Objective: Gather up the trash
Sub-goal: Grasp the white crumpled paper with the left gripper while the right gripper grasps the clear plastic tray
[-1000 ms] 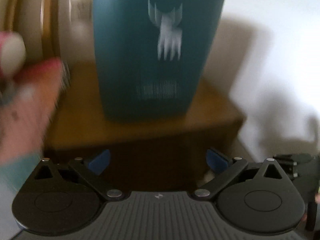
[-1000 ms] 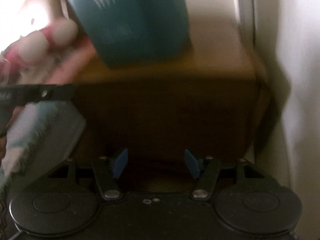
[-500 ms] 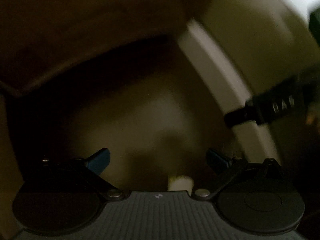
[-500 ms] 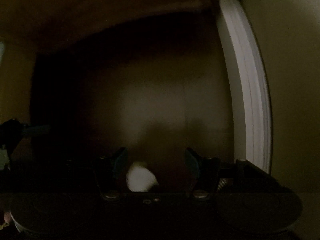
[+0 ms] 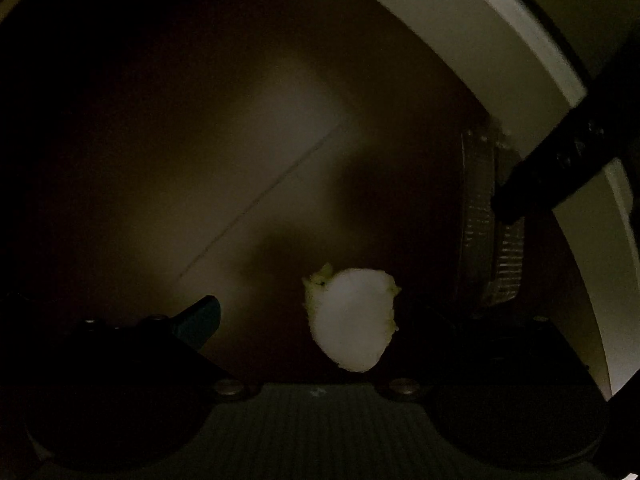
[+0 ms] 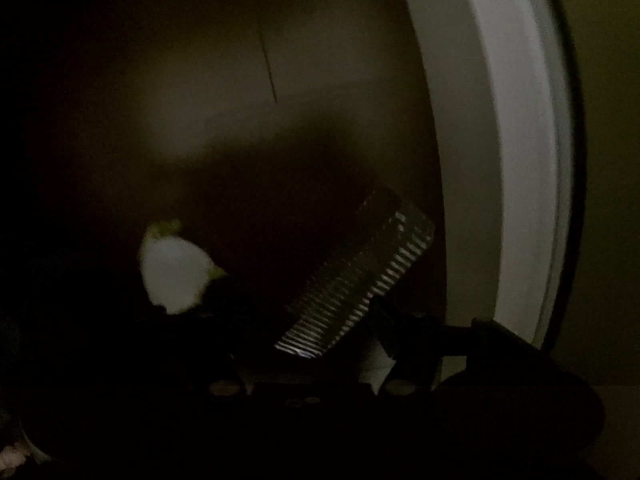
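Setting: both wrist cameras look into a very dark space over a brown floor (image 5: 248, 128); a pale skirting board (image 5: 500, 36) curves along its right edge, and in the right view the same board (image 6: 504, 152) runs down the right side.
Trash: a small white scrap with yellow-green frayed edges (image 5: 352, 320), perhaps a bitten core or a wad, too dim to name more exactly; it lies on the floor.
Trash in left view: it sits just ahead of the left gripper (image 5: 316, 316), between the teal left fingertip (image 5: 200, 320) and the shadowed right side, nearer the right; whether anything touches it cannot be told.
Trash in right view: the same scrap (image 6: 176, 276) shows low on the left, close to the right gripper (image 6: 304, 320).
Ribbed object: a clear ridged plastic piece (image 6: 360, 288) lies tilted in front of the right gripper, close to the skirting board; in the left view it (image 5: 480, 220) stands on edge to the right of the scrap, apart from it.
Left tongs: spread wide, holding nothing; only the left tip is plainly lit.
Right tongs: lost in shadow, so whether they are released or clenched cannot be told.
Other gripper: a black bar (image 5: 560, 164) crosses the right of the left view, in front of the board.
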Demonstrator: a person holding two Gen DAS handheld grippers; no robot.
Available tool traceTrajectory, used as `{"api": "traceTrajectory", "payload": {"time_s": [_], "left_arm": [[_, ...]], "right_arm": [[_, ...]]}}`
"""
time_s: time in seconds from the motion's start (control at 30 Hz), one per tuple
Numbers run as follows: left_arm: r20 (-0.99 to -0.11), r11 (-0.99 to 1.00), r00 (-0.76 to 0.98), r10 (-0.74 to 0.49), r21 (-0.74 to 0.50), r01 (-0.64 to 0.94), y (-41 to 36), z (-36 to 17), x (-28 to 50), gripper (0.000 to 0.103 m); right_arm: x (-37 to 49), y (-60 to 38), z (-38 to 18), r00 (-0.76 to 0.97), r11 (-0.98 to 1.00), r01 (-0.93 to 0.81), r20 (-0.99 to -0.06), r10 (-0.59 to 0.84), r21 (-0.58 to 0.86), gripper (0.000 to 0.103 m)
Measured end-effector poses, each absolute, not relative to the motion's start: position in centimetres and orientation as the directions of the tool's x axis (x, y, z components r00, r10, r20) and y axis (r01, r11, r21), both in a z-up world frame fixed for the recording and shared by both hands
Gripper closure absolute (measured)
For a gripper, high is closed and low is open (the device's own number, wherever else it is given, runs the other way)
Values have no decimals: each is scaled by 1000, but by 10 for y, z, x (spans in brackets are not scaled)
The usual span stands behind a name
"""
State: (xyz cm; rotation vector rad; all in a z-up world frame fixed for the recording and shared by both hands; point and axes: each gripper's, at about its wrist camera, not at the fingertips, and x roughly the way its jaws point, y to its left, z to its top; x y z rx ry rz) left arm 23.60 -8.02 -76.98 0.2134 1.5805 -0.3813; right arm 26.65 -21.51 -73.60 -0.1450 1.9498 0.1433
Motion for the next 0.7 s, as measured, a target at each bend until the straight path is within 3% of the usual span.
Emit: {"api": "traceTrajectory", "payload": {"time_s": [0.53,0.7], "left_arm": [[-997,898,-66,-31,-57,436,-111,-829,205,1],[-998,887,-58,1,-26,460,-115,-839,195,9]], "right_arm": [[261,-214,-780,-396,982,-186,-911,-113,-41,44],[262,-210,-790,-385,981,-190,-916,-111,-38,44]]}}
